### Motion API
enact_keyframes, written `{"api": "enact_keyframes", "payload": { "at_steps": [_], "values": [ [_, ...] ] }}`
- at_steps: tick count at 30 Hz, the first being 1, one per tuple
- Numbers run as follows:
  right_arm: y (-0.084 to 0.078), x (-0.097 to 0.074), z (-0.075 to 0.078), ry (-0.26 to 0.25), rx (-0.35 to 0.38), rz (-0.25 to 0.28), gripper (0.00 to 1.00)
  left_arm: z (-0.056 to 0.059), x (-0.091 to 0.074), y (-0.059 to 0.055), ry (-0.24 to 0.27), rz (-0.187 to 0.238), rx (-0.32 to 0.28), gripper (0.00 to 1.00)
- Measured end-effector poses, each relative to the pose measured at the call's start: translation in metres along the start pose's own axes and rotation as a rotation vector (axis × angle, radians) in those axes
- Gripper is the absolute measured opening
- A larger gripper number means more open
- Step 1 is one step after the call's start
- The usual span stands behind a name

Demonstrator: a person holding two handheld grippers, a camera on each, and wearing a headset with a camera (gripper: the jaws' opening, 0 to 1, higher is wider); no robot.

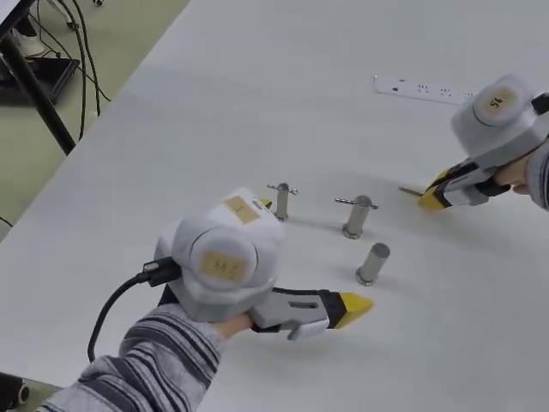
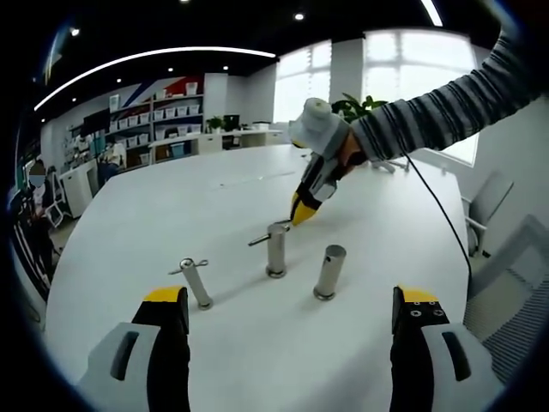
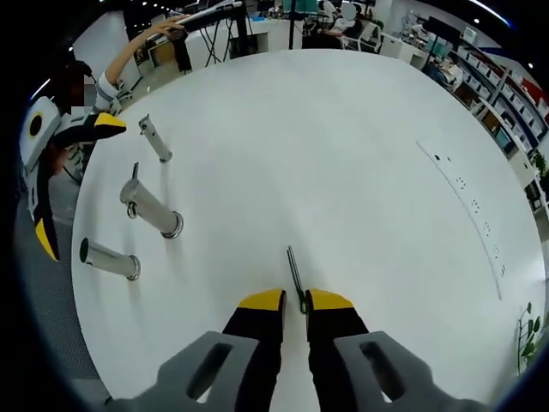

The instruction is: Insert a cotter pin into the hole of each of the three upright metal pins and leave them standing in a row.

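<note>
1. The right hand-held gripper (image 3: 296, 300) has its yellow-tipped jaws nearly closed, pinching a thin dark cotter pin (image 3: 295, 270) that points ahead of it.
2. The left hand-held gripper (image 2: 292, 300) is wide open; three upright grey metal pins (image 2: 275, 249) stand on the white table (image 2: 171, 215) just ahead of it.

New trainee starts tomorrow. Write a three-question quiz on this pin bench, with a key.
1. Count: how many of the metal pins on the table already have a cotter pin through them?
2. Choose: the right gripper holds A) nothing, B) a spare cotter pin, C) a metal pin.
3. True or false: the left gripper is shut.
Key: 1) Two; the bare pin has none. 2) B. 3) False; its jaws stand wide apart.
</note>
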State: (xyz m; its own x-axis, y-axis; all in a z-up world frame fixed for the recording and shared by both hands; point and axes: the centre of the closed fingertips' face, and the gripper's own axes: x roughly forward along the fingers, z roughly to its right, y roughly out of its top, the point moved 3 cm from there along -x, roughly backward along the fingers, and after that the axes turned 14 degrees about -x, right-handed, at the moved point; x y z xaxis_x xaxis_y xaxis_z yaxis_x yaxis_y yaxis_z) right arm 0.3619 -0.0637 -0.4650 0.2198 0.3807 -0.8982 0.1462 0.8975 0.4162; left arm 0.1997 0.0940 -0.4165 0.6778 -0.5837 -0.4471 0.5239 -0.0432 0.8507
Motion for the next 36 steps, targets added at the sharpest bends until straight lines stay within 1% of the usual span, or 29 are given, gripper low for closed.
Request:
{"api": "enact_keyframes", "payload": {
  "at_steps": [4,7,10,16,17,19,21,22,26,28,31,34,36],
  "values": [
    [0.000,0.000,0.000,0.001,-0.010,-0.008,0.03,0.000,0.000,-0.001,0.001,-0.005,0.005,0.98],
    [0.000,0.000,-0.002,-0.013,-0.022,-0.018,0.00,-0.001,0.000,0.000,0.002,-0.003,0.005,0.98],
    [0.001,0.000,-0.004,-0.024,-0.057,-0.032,0.00,-0.001,-0.001,0.001,0.004,0.000,0.005,0.98],
    [0.001,-0.001,-0.007,-0.043,-0.075,-0.044,0.00,-0.001,0.000,0.000,0.001,-0.004,0.009,0.96],
    [0.000,-0.002,-0.007,-0.044,-0.075,-0.042,0.00,-0.001,0.000,0.000,0.001,-0.004,0.010,0.96],
    [0.001,-0.006,-0.011,-0.048,-0.075,-0.012,0.00,-0.002,-0.001,-0.003,0.004,-0.020,0.008,0.95],
    [0.001,-0.009,-0.014,-0.054,-0.079,0.002,0.00,-0.001,0.000,-0.003,0.003,-0.022,0.009,0.95],
    [-0.002,-0.010,-0.012,-0.058,-0.081,0.006,0.00,-0.001,0.000,-0.003,0.002,-0.020,0.012,0.95],
    [-0.002,-0.018,-0.018,-0.069,-0.104,0.019,0.00,0.001,0.000,-0.004,-0.004,-0.022,0.014,0.94],
    [-0.001,-0.023,-0.022,-0.076,-0.124,0.032,0.00,0.002,0.000,-0.004,-0.010,-0.027,0.013,0.92],
    [0.001,-0.028,-0.032,-0.072,-0.148,0.050,0.00,0.003,0.000,-0.004,-0.016,-0.026,0.011,0.91],
    [0.003,-0.035,-0.042,-0.076,-0.194,0.059,0.00,0.005,-0.001,-0.004,-0.026,-0.025,-0.001,0.89],
    [0.006,-0.039,-0.048,-0.073,-0.198,0.069,0.00,0.006,-0.001,-0.005,-0.032,-0.029,-0.001,0.88]
  ]
}}
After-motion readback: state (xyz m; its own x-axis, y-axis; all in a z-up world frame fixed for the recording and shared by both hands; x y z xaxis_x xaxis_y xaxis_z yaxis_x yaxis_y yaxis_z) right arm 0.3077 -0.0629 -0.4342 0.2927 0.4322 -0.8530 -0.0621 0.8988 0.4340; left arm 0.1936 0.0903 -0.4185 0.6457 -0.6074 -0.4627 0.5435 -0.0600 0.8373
